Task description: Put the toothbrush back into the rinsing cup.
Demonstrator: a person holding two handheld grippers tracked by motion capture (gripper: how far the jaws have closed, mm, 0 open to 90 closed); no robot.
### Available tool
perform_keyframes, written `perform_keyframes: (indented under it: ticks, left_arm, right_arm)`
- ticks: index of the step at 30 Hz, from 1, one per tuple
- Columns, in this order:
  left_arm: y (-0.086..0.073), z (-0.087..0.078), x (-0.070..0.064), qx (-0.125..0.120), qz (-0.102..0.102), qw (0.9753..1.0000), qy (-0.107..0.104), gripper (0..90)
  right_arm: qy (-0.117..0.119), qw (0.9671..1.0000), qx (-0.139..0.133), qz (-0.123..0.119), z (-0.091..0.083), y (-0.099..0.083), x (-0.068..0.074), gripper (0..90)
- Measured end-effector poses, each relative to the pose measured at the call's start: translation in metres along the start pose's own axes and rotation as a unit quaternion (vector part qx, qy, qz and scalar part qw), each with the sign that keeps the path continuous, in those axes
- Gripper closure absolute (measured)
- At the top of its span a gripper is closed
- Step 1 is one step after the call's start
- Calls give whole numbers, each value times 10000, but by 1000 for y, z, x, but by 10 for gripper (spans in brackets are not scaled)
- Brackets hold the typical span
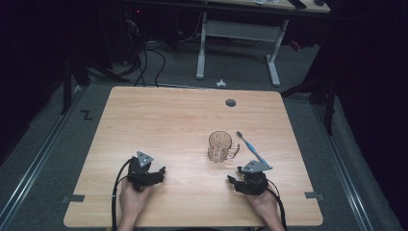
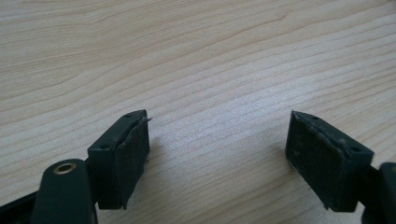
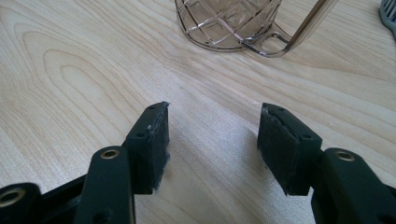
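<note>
Black padded jaws of the right gripper (image 3: 212, 140) stand apart with nothing between them, low over the bare counter (image 3: 70, 84) and aimed at the mug (image 3: 229, 23) just ahead. That mug is clear, ribbed plastic or glass, standing upright right of the counter's middle, its handle (image 3: 280, 39) turned toward the gripper and slightly to one side. I judge it light but slick and rigid, possibly breakable if it is glass, so a grip across the handle or over the rim wall would hold better than a squeeze on the round body, which could slip out of flat pads. Beside it lies a blue toothbrush (image 1: 251, 148), thin and light, close to the mug's handle side and running diagonally back from the right gripper; it would need a pinch across the shaft, low to the wood. On the other side the left gripper (image 2: 217, 149) also has its jaws spread wide and empty, over plain wood grain, well apart from both things. From the high view both hands rest near the counter's front edge, left hand (image 1: 132, 197) and right hand (image 1: 262, 202) each wrapped around its gripper, forearms coming straight in, jaws tilted inward toward the centre.
</note>
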State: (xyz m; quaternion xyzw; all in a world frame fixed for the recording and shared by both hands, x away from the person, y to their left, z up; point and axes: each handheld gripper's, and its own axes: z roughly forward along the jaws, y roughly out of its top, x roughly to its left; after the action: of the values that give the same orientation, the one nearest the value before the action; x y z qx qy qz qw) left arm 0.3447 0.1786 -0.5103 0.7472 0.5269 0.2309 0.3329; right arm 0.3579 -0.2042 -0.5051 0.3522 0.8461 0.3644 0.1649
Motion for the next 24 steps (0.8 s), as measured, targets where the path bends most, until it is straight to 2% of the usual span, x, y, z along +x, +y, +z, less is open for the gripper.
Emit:
perform_keyframes:
  ticks: [24]
  left_arm:
    - [0,0,0,-10,-48,10000,34,225]
  right_arm:
    - [-6,10000,1,21,1,0,0,425]
